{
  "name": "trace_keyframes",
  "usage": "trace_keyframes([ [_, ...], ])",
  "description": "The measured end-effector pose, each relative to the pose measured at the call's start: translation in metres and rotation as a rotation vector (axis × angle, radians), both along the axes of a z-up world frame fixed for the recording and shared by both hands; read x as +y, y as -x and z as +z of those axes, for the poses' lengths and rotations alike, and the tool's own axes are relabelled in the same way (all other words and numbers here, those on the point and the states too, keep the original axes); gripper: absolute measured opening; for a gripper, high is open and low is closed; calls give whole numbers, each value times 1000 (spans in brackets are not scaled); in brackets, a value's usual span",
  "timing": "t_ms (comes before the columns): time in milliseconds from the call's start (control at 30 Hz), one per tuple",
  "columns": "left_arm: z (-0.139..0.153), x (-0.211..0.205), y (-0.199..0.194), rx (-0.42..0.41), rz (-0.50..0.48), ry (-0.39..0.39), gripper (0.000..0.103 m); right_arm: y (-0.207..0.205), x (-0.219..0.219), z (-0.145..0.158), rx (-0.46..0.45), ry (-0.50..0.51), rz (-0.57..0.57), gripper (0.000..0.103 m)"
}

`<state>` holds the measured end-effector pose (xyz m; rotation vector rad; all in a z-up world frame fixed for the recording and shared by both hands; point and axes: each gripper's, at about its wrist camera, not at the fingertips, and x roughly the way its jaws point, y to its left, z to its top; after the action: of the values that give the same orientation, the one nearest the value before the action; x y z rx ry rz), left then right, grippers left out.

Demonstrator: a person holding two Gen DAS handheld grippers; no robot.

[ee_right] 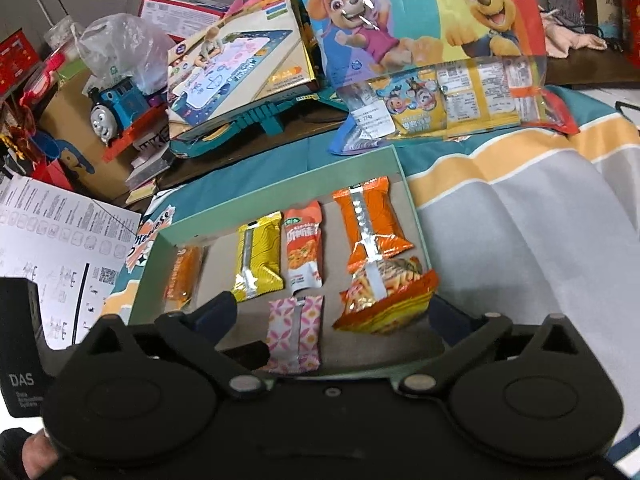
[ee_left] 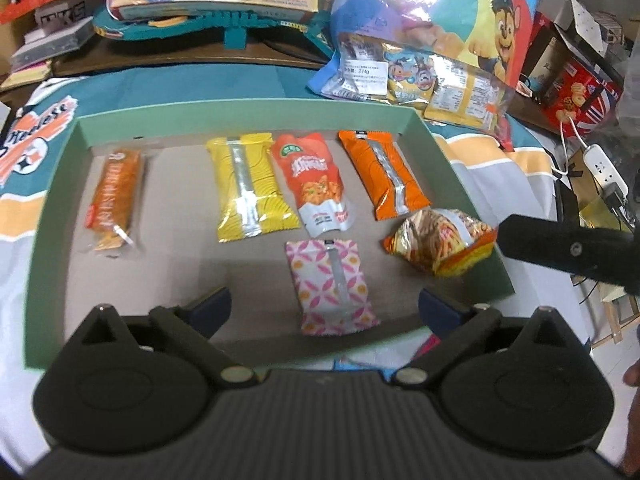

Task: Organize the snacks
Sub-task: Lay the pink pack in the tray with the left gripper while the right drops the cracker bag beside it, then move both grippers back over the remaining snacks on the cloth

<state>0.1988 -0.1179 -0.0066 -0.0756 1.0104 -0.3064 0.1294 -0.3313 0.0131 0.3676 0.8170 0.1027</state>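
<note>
Left gripper (ee_left: 325, 307): jaws wide apart, nothing between the pads. It hangs over the near edge of the green tray (ee_left: 56, 184), pointing down and forward. The pink pack (ee_left: 330, 286) lies flat on the tray floor in the gap between the fingers, touching neither.

Right gripper (ee_right: 334, 312): jaws also spread wide, pads on nothing. The noodle bag (ee_right: 382, 298) sits between its fingers toward the right one; can't tell whether that fingertip touches the bag. In the left wrist view one black finger of this gripper (ee_left: 560, 250) comes in from the right, just beside the noodle bag (ee_left: 442, 240).

Tray contents, all lying on the cardboard floor:
- Far row, left to right: slim orange stick pack (ee_left: 114, 200), yellow pack (ee_left: 252, 186), red-white pouch (ee_left: 316, 184), orange pack (ee_left: 384, 172). The first stands well apart from the rest; yellow pack and pouch are just beside each other.
- Near row: pink pack at centre, noodle bag at right, against the right wall and crumpled, not flat. Its far end overlaps the near end of the orange pack in the right wrist view.

The tray sits on a teal, orange and white cloth (ee_right: 520, 216). Beyond its far edge: a big cartoon-dog snack bag (ee_right: 432, 40), a toy box (ee_right: 240, 68), a blue toy train (ee_right: 120, 100). Printed sheet (ee_right: 60, 240) at left. A hand (ee_right: 36, 450) shows at the bottom-left corner of the right wrist view.
</note>
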Motion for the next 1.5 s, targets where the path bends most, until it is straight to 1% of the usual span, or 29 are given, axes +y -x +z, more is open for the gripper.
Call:
trace_keyframes([
  [167, 8, 15, 26, -20, 14, -3, 103, 26, 8, 7, -11, 4, 10, 103],
  [333, 5, 29, 57, -25, 6, -17, 103, 53, 18, 2, 3, -13, 18, 103],
  [700, -25, 53, 119, 33, -30, -74, 103, 102, 42, -27, 66, -39, 36, 103],
  [867, -39, 66, 140, 67, -29, -99, 103, 114, 46, -44, 97, -53, 42, 103],
  [1000, -51, 70, 155, 91, -49, -140, 103, 125, 54, -57, 99, -45, 49, 102],
  [1100, -61, 74, 162, 116, -59, -161, 103, 132, 57, -66, 110, -62, 57, 87],
  [1133, -64, 75, 163, 121, -59, -171, 103, 133, 56, -68, 114, -68, 60, 75],
  [1167, -64, 74, 164, 110, -60, -185, 103, 135, 57, -70, 118, -71, 60, 66],
  [1200, -65, 74, 164, 105, -57, -199, 103, 137, 58, -71, 122, -71, 59, 63],
  [1233, -65, 74, 163, 104, -52, -206, 103, 138, 58, -73, 127, -76, 64, 55],
  [1267, -65, 74, 162, 100, -46, -213, 103, 140, 58, -75, 135, -84, 68, 51],
  [1333, -66, 74, 158, 91, -31, -235, 103, 143, 59, -79, 151, -100, 82, 48],
  [1433, -68, 76, 151, 80, -2, -240, 103, 145, 60, -86, 189, -126, 105, 48],
  [1500, -68, 77, 145, 73, 10, -245, 103, 144, 60, -93, 214, -124, 105, 48],
])
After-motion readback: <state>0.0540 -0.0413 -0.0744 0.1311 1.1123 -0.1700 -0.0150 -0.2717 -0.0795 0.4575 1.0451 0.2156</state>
